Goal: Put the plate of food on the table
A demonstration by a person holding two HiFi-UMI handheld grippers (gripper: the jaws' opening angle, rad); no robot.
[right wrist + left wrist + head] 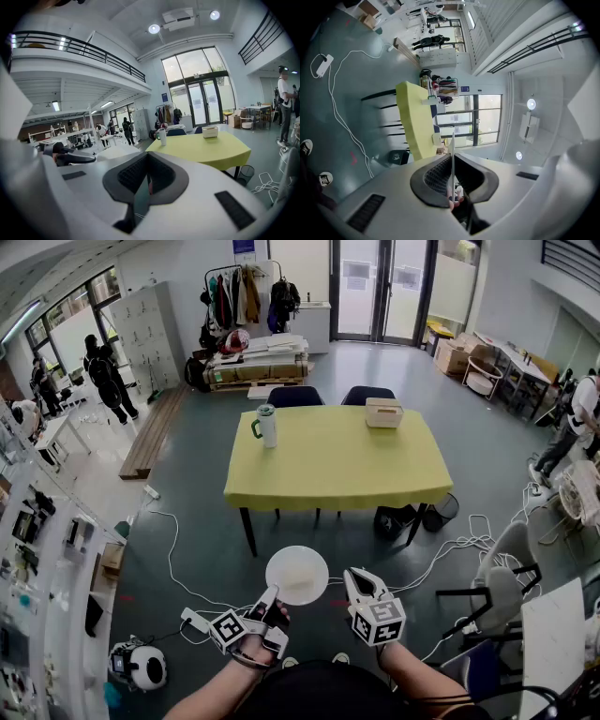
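left claw clamped on the near rim of the plate of food, held in the air short of the yellow worktop straight ahead; right claw closed, empty, beside it.

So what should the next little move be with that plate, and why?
Probably step forward, keeping the plate level, toward the table. The left gripper pinches its rim, but it hangs over the floor, short of the table, whose near side is bare.
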